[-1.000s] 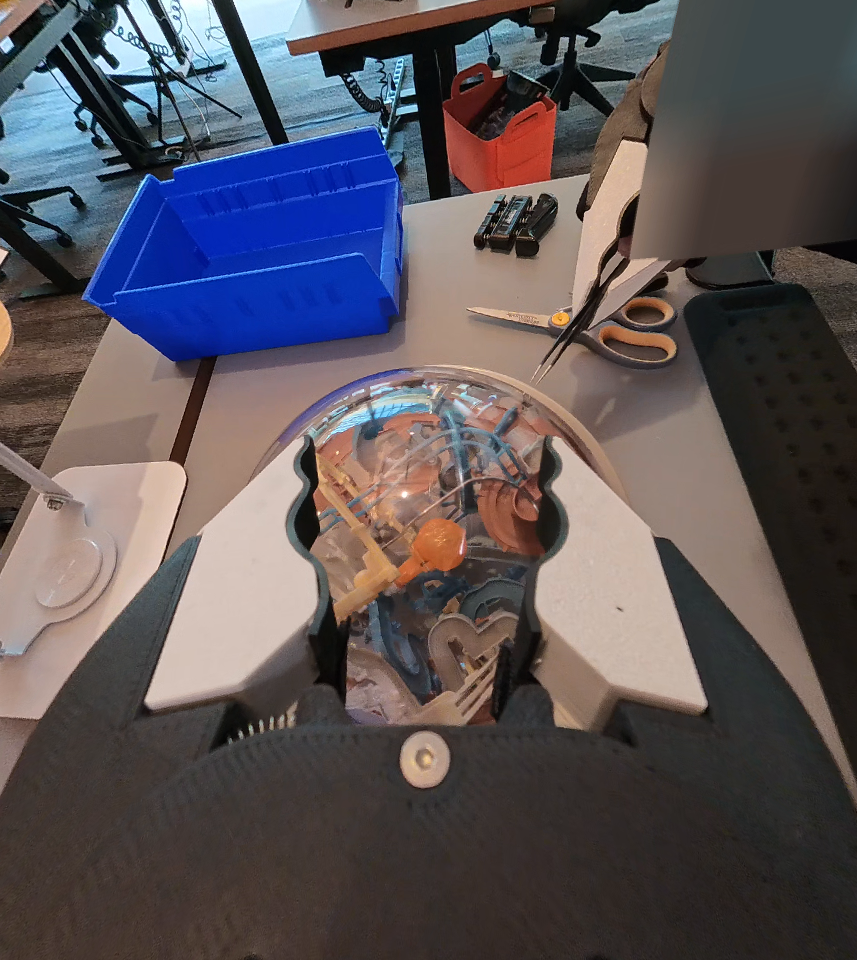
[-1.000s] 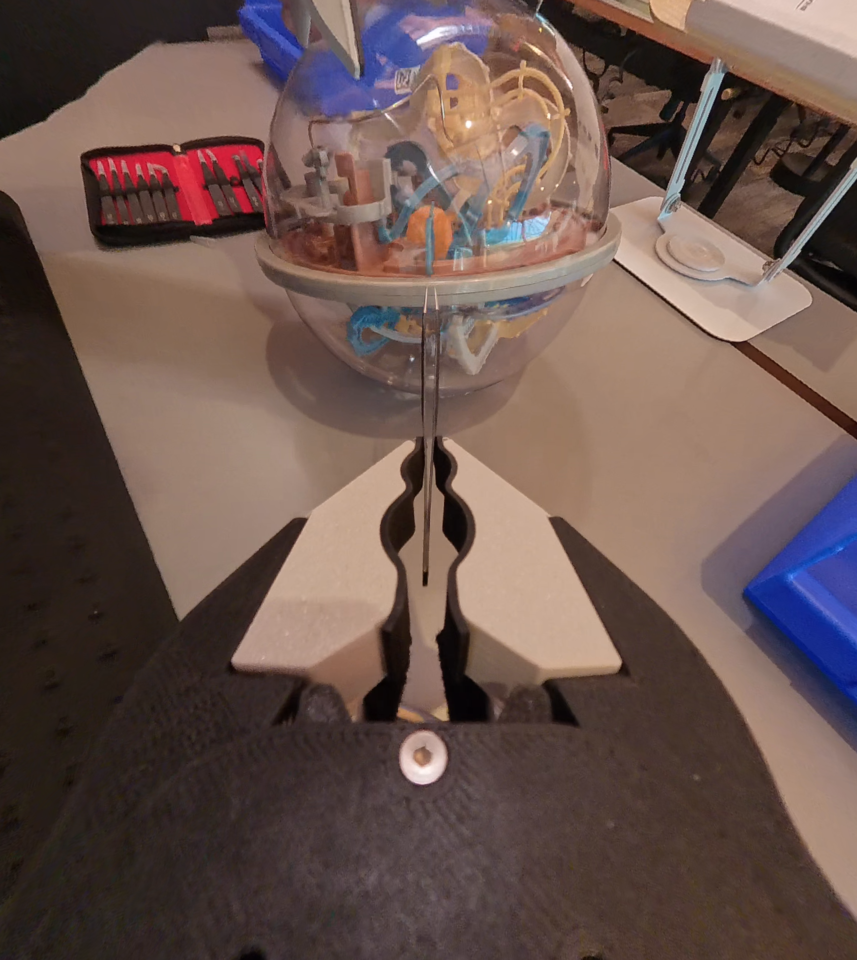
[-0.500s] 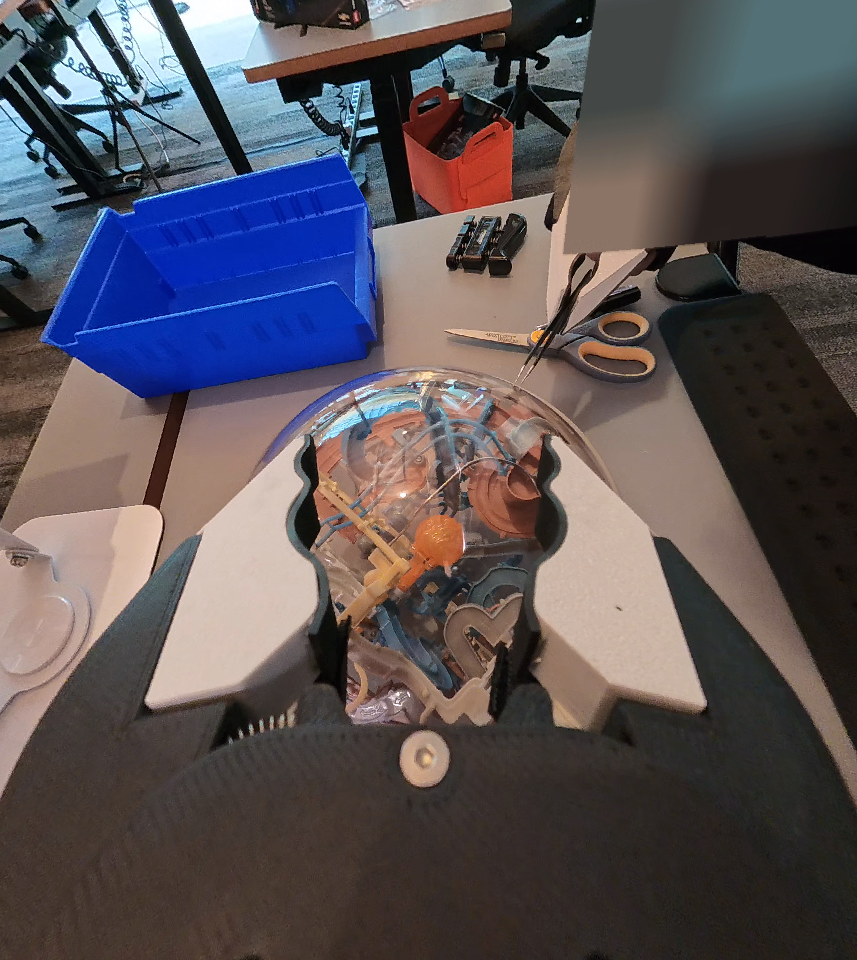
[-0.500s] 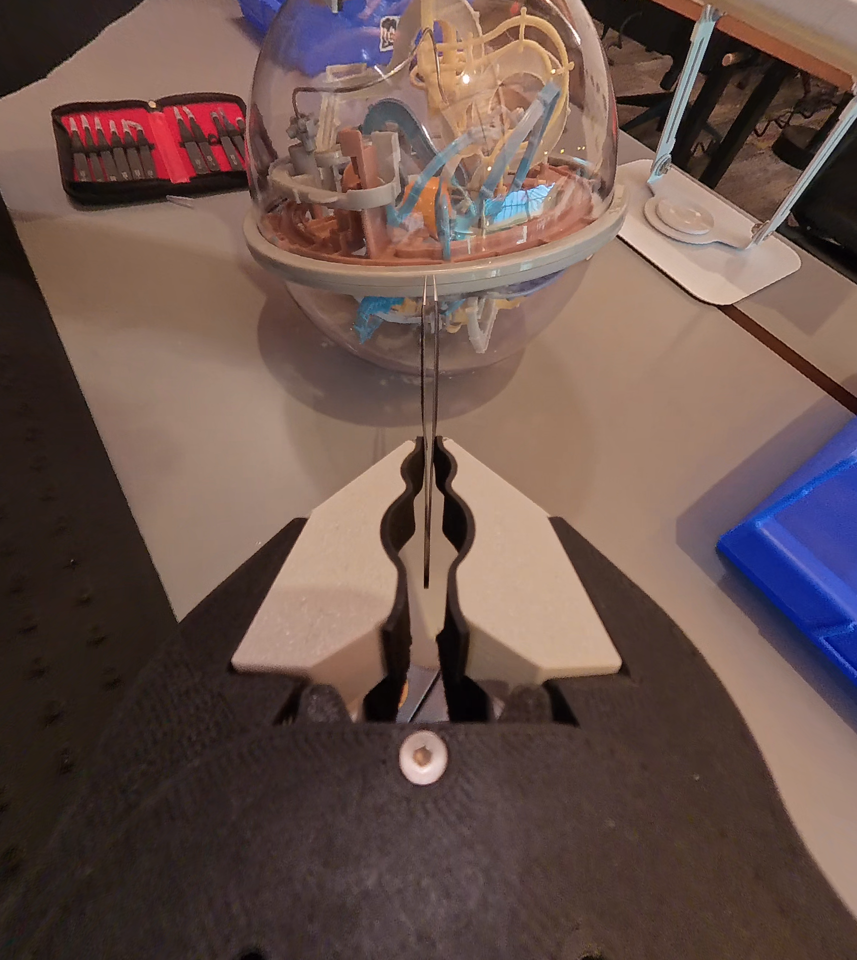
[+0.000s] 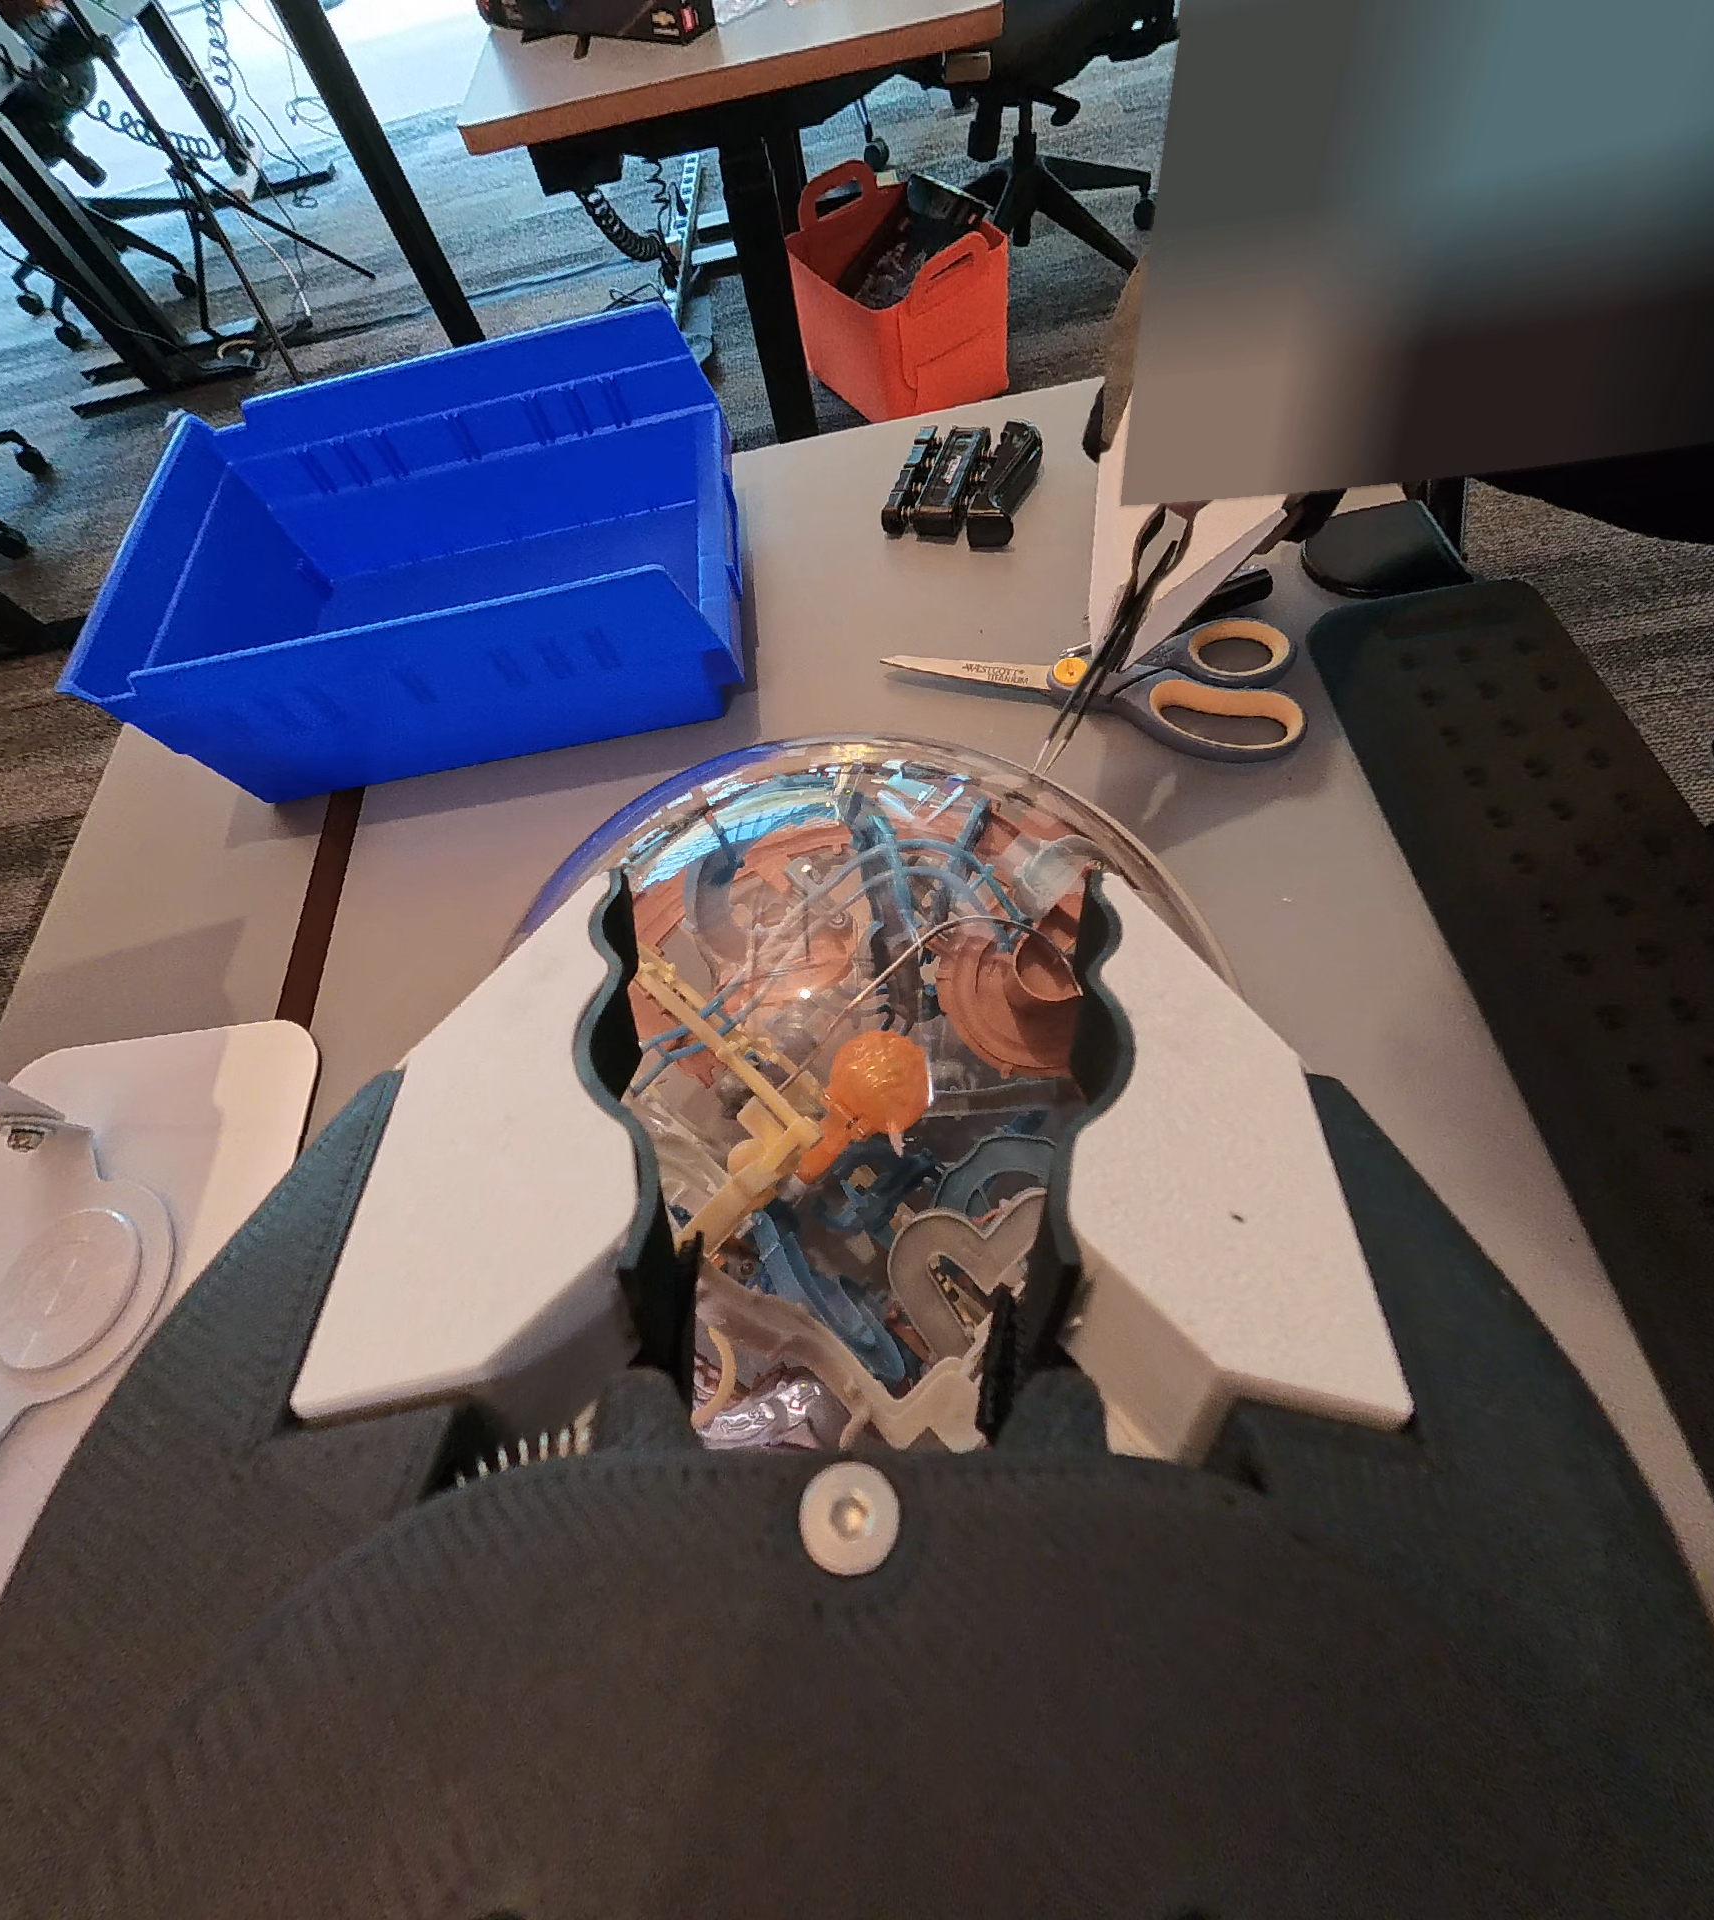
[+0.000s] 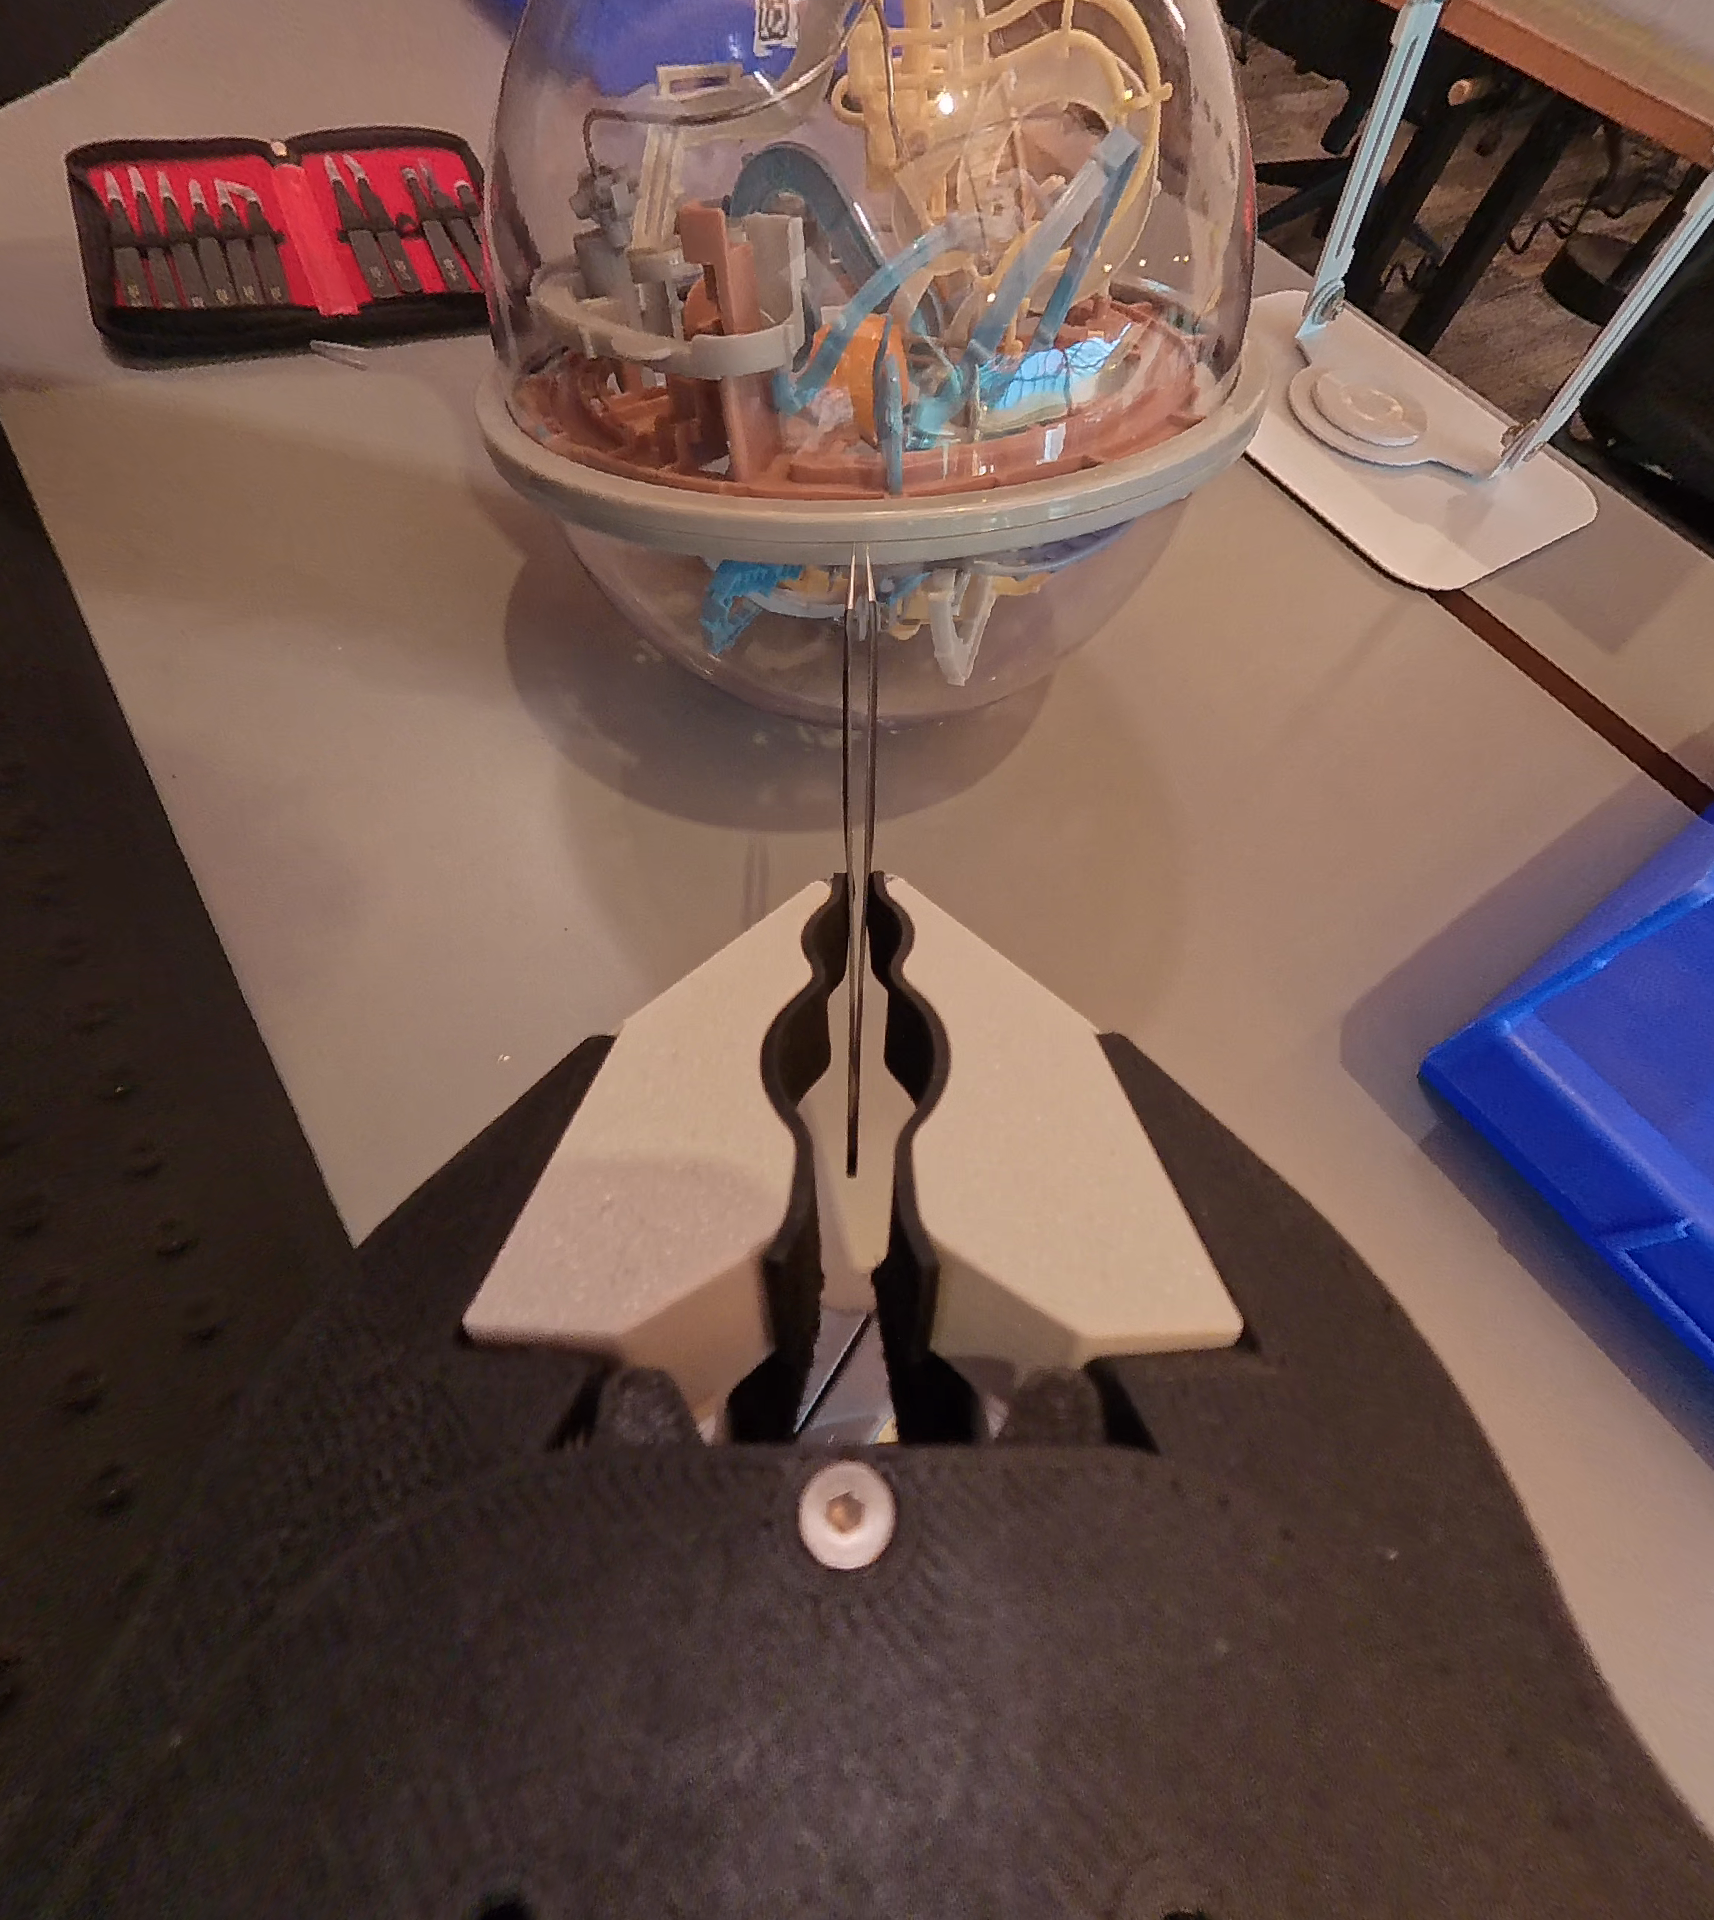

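The table point(image 6: 313, 665) is bearing the maze ball point(image 6: 863, 343); the left gripper point(image 5: 858, 1091) is clasping its dome. The right gripper point(image 6: 858, 1039) is clenching tweezers point(image 6: 858, 831), tips at the ball's grey rim point(image 6: 624, 499): best kept steady.

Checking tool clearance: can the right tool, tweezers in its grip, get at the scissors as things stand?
Probably not directly: the right tool is shut on the tweezers, pointing at the maze sphere. The scissors lie beside it, unobstructed on the table.

Clear maze sphere point(image 6: 868, 416) upright; tweezers point(image 6: 858, 831) touch it.
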`<action>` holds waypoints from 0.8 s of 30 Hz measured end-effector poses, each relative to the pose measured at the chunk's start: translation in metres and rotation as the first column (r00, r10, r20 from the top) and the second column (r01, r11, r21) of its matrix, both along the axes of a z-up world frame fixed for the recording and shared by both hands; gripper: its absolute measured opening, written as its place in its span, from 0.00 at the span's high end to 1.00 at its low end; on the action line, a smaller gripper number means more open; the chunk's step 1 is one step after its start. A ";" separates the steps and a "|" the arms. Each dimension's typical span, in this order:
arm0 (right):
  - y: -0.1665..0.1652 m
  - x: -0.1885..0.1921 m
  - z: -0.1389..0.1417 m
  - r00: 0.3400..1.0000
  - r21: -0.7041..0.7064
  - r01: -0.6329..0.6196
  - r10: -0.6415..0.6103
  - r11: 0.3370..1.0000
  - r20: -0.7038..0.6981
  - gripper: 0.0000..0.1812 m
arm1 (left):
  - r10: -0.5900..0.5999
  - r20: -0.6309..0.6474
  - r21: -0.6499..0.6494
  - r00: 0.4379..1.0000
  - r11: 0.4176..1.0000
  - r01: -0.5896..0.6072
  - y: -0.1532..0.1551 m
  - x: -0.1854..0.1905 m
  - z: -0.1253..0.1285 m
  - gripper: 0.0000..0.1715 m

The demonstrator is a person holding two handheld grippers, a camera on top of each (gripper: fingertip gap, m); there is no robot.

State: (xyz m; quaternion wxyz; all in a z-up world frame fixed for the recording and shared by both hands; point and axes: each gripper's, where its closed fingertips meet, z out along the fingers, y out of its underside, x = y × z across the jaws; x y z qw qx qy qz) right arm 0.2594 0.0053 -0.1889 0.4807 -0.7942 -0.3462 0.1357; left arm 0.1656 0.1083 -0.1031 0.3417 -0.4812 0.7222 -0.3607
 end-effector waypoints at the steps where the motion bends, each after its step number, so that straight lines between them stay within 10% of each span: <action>1: 0.000 0.000 0.000 1.000 -0.002 0.000 0.000 1.000 0.001 1.00 | 0.000 -0.001 -0.001 1.000 1.000 0.000 0.000 0.000 0.000 0.52; 14: -0.018 -0.022 0.009 0.995 0.009 -0.100 0.100 0.995 -0.017 1.00 | 0.040 -0.021 -0.014 0.999 0.999 -0.040 0.006 -0.020 0.004 0.53; 24: -0.019 -0.160 0.015 0.928 -0.008 -0.357 0.354 0.934 -0.117 1.00 | 0.330 -0.003 0.061 0.944 0.942 -0.329 -0.001 -0.166 0.016 0.55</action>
